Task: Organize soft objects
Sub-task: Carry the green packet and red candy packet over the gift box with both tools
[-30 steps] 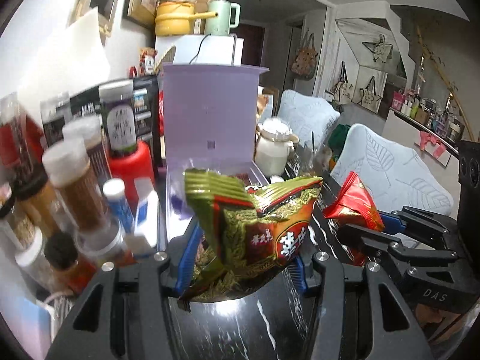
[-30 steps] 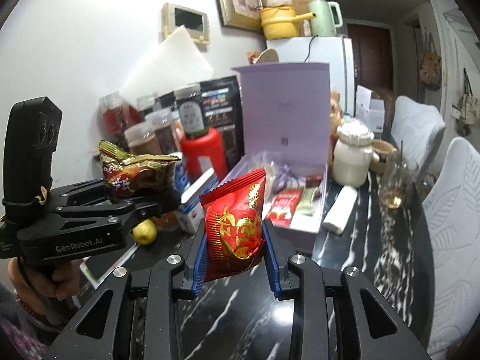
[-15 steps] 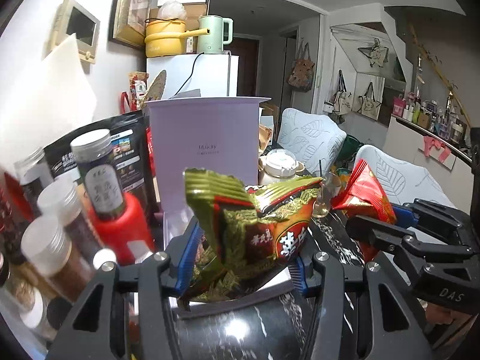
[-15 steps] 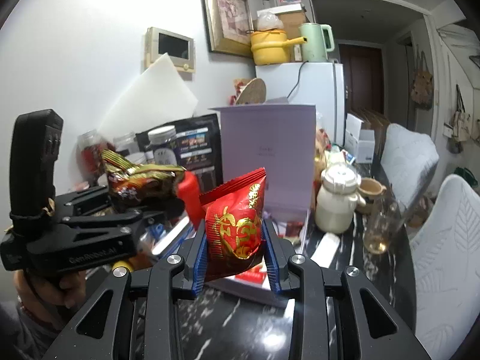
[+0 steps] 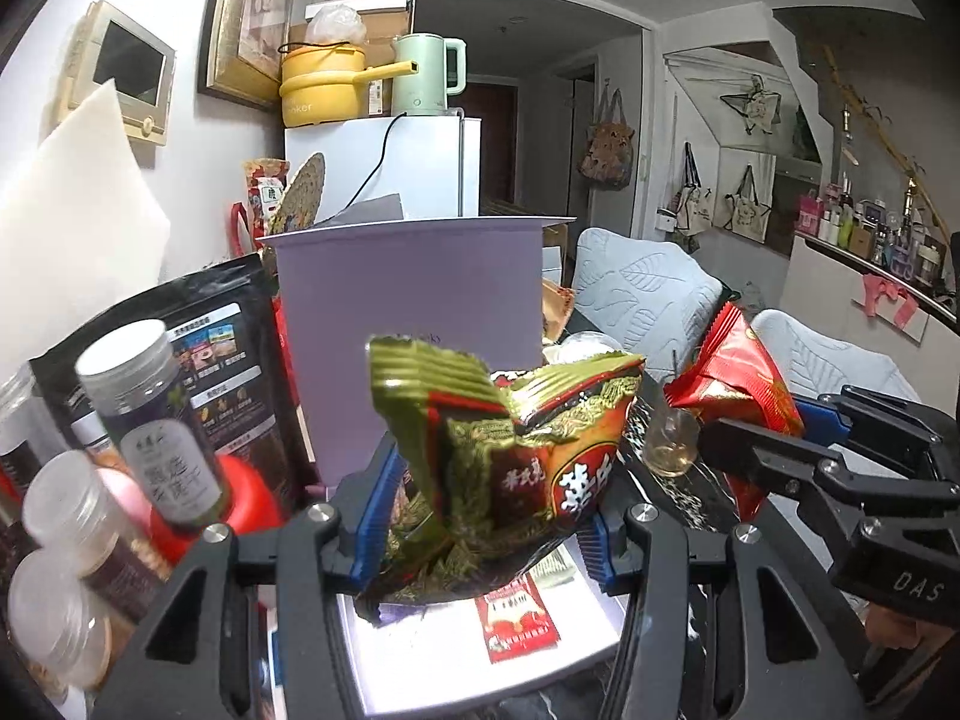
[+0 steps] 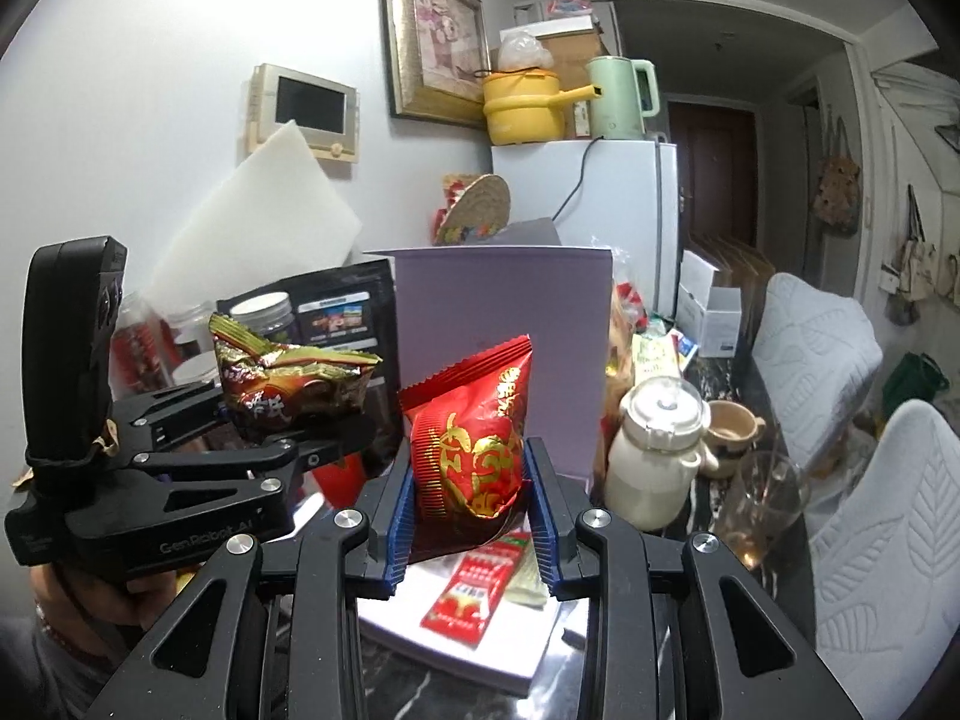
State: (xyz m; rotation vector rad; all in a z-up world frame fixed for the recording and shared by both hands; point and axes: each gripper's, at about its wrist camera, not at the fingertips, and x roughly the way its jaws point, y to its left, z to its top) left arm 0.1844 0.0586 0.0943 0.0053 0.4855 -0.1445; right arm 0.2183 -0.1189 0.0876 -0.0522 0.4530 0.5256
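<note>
My left gripper (image 5: 486, 534) is shut on a green and red snack bag (image 5: 510, 456) and holds it above the front of the open lilac box (image 5: 414, 324). It also shows in the right wrist view (image 6: 288, 384). My right gripper (image 6: 471, 510) is shut on a red snack bag (image 6: 474, 444), held above the same box (image 6: 504, 312). That red bag shows at the right of the left wrist view (image 5: 738, 384). Red sachets (image 6: 474, 588) lie on the box's white floor.
Jars and bottles (image 5: 156, 420) and a black pouch (image 5: 222, 348) crowd the left. A white jar (image 6: 654, 456), a cup and a glass (image 6: 762, 510) stand right of the box on the black marble table. Padded chairs (image 6: 870, 540) are at the right.
Both grippers have risen and tilted up with their bags still held. The box floor has dropped low in both views and the upright lid fills the middle.
</note>
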